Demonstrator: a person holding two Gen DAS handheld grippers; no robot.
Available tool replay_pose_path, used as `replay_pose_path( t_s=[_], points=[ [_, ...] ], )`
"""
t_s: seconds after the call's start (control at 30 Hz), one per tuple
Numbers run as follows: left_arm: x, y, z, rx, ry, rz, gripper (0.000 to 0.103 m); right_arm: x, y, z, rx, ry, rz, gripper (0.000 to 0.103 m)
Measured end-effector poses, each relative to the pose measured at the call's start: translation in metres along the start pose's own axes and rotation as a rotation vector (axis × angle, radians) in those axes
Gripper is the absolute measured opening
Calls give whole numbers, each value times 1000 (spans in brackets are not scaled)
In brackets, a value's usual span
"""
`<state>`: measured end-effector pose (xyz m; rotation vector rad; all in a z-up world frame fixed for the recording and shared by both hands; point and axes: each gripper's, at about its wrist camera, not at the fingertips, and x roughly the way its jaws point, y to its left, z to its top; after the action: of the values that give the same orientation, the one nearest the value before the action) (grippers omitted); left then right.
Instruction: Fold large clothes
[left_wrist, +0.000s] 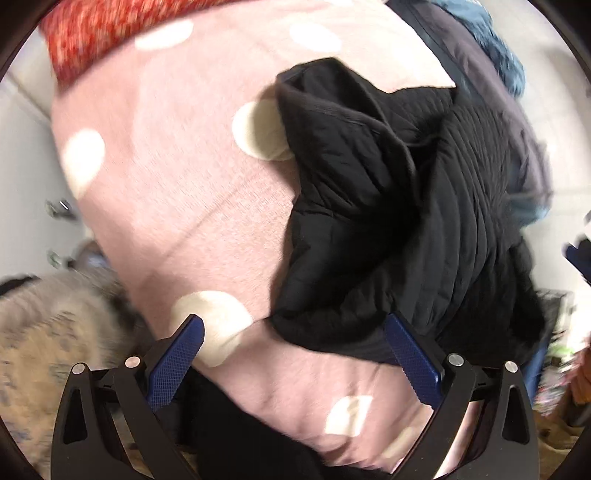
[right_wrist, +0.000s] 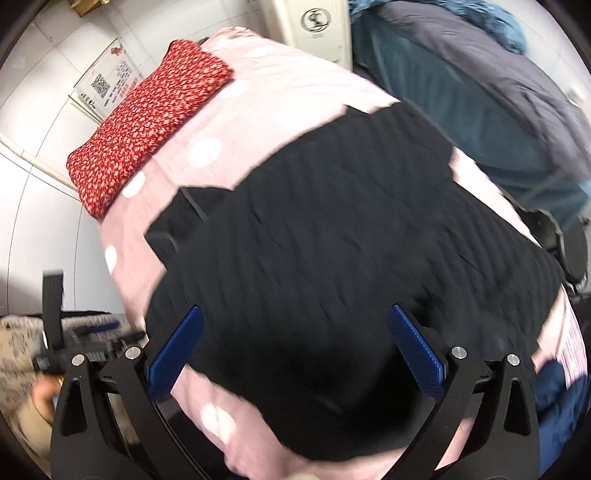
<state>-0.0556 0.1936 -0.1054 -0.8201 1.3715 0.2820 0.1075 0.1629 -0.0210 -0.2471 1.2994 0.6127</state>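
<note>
Black quilted jacket (left_wrist: 388, 206) lies on a pink bed sheet (left_wrist: 177, 192) with pale dots. It sits toward the sheet's right side in the left wrist view, and fills the middle of the right wrist view. Left gripper (left_wrist: 293, 363): jaws wide apart, nothing between them, hovering above the jacket's near edge, left finger over bare sheet. Right gripper (right_wrist: 295, 354): jaws also spread, empty, over the jacket body.

Step in hand, as I judge it: picking grasp points before the first fold. The jacket looks bunched in the left view, with a raised ridge and a flap turned over near the top, so flatten first. Each gripper should take a hem or shoulder edge, pinch only the jacket layer and not the sheet, pull outward to spread, then fold. Both frames are motion-blurred, so seam and sleeve positions are hard to tell.

Materials: jacket is matte black, padded, with parallel stitched ribs; it is puffy, so it will likely spring back and needs pressing down. The sheet is soft woven cotton-like cloth, wrinkled, and could drag along. Red floral folded cloth (right_wrist: 147, 122) lies at the far end of the bed, well apart from the jacket. Dark blue-grey bedding (right_wrist: 480, 110) is heaped on the far right. Gripper pads are blue and textured.
</note>
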Motion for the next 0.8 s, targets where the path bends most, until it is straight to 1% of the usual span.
replay_pose_path(
  t_s=[0.07, 0.17, 0.23, 0.27, 0.3, 0.33, 0.37, 0.4, 0.43, 0.5, 0.53, 0.57, 0.6, 0.63, 0.67, 0.7, 0.73, 0.77, 0.8],
  points=[
    [13, 6, 3, -30, 24, -66, 96, 20, 27, 27, -55, 6, -8, 98],
    [33, 7, 8, -43, 56, -108, 96, 53, 77, 62, -213, -12, -60, 98],
    [43, 6, 12, -52, 76, -130, 96, 84, 108, 80, -321, -2, -84, 98],
    [49, 7, 13, -62, 90, -139, 96, 105, 120, 87, -367, 22, -110, 95],
    [53, 8, 14, -71, 99, -145, 96, 125, 128, 91, -389, 53, -138, 87],
    [56, 10, 14, -75, 100, -155, 96, 140, 132, 92, -397, 85, -154, 83],
    [58, 10, 17, -75, 103, -165, 96, 166, 136, 93, -405, 144, -170, 77],
    [62, 11, 17, -77, 116, -170, 96, 177, 136, 89, -412, 172, -178, 71],
    [65, 12, 17, -83, 128, -177, 96, 198, 137, 84, -440, 212, -216, 69],
    [65, 13, 16, -84, 125, -183, 96, 220, 136, 75, -494, 239, -278, 65],
    [66, 12, 14, -79, 126, -183, 96, 222, 136, 72, -523, 204, -307, 56],
    [69, 8, 12, -66, 137, -185, 96, 218, 133, 71, -526, 162, -330, 42],
    [70, 5, 11, -56, 140, -181, 96, 210, 128, 73, -498, 125, -330, 27],
    [70, 1, 11, -46, 138, -171, 95, 201, 122, 75, -466, 102, -323, 20],
    [68, -4, 11, -36, 138, -179, 86, 188, 113, 81, -415, 71, -302, 13],
    [67, -10, 12, -35, 140, -203, 70, 166, 100, 90, -332, 27, -260, 9],
    [64, -18, 16, -35, 141, -194, 70, 145, 89, 98, -261, -11, -234, 8],
    [57, -29, 18, -9, 127, -166, 64, 131, 82, 104, -216, -39, -218, 6],
    [50, -41, 19, 27, 114, -154, 55, 106, 68, 111, -149, -82, -192, 5]
  ],
)
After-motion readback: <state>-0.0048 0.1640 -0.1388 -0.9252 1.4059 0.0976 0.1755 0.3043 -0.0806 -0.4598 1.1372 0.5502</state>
